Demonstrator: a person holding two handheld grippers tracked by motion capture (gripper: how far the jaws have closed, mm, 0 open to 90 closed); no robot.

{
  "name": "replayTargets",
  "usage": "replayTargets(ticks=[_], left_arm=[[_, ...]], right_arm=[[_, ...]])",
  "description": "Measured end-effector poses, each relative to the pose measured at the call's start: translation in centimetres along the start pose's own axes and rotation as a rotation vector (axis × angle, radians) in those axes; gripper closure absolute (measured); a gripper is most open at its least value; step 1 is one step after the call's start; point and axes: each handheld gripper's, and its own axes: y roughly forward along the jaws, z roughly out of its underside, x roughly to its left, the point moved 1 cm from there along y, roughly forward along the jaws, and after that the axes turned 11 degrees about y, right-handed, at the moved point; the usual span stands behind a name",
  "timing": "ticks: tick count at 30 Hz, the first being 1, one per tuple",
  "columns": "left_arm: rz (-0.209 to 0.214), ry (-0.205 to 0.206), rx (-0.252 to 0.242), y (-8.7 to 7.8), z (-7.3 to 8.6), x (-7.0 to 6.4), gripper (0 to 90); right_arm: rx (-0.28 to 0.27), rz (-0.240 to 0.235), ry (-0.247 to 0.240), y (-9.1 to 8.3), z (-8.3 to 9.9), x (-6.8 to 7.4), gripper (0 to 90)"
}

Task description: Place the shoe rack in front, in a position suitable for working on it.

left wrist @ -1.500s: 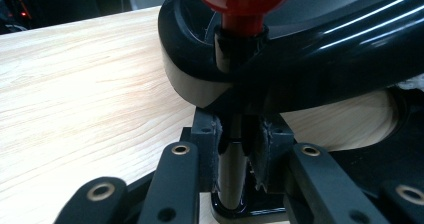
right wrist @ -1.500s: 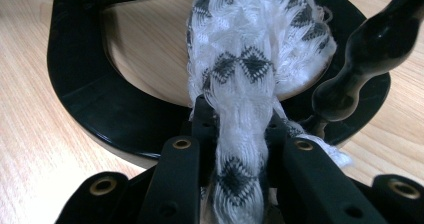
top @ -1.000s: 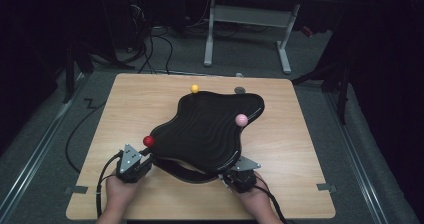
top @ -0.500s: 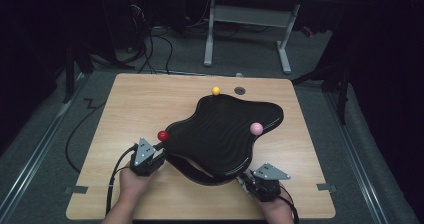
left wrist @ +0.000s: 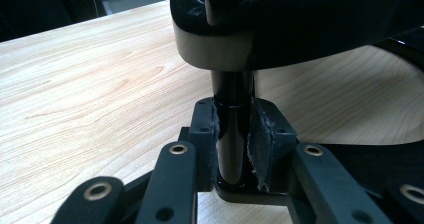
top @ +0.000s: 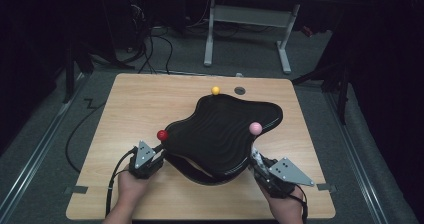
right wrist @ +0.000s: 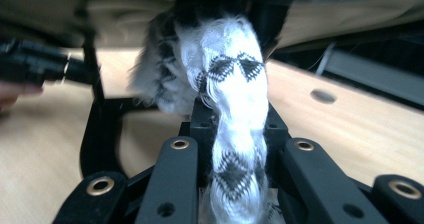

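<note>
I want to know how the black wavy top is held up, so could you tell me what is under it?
Under the black wavy top a black post stands clamped in the left gripper, and a curved black base lies on the table. The middle underneath is covered.

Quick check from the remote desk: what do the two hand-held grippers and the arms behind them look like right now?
Both are black. The left hand-held gripper and the right hand-held gripper each carry a grey three-cornered plate on top, dotted with small dark holes, and trail a black cable. Their own views show black linkage bars with brass-coloured rivets and worn, frayed pads. The forearms are bare; no sleeves are visible.
</note>
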Motion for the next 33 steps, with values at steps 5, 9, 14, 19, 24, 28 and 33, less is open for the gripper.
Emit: replayTargets(ticks=[5, 9, 14, 19, 24, 28, 33], left_arm=[[0.003, 0.0, 0.001, -0.1, 0.0, 0.0, 73.0], [0.001, 0.006, 0.001, -0.1, 0.0, 0.0, 72.7], [0.003, 0.004, 0.002, -0.1, 0.0, 0.0, 72.8], [0.004, 0.004, 0.004, -0.1, 0.0, 0.0, 73.0], [0.004, 0.006, 0.005, -0.1, -0.1, 0.0, 73.0], [0.005, 0.01, 0.006, -0.1, -0.1, 0.1, 72.9], [0.006, 0.006, 0.009, -0.1, -0.1, 0.1, 73.0]], right_arm=[[0.123, -0.016, 0.016, 1.6, 2.5, -0.5, 76.8], [0.285, -0.023, 0.037, 3.5, 5.7, -0.8, 76.9], [0.37, -0.02, 0.071, 4.7, 7.3, -1.2, 76.4], [0.3, -0.029, 0.078, 3.7, 5.2, -0.9, 76.9], [0.094, -0.025, 0.05, 1.1, 0.7, 0.1, 76.9], [0.001, -0.009, 0.058, -0.3, -1.2, 0.5, 76.1], [0.113, 0.003, 0.057, 1.7, 1.8, 0.0, 76.1]])
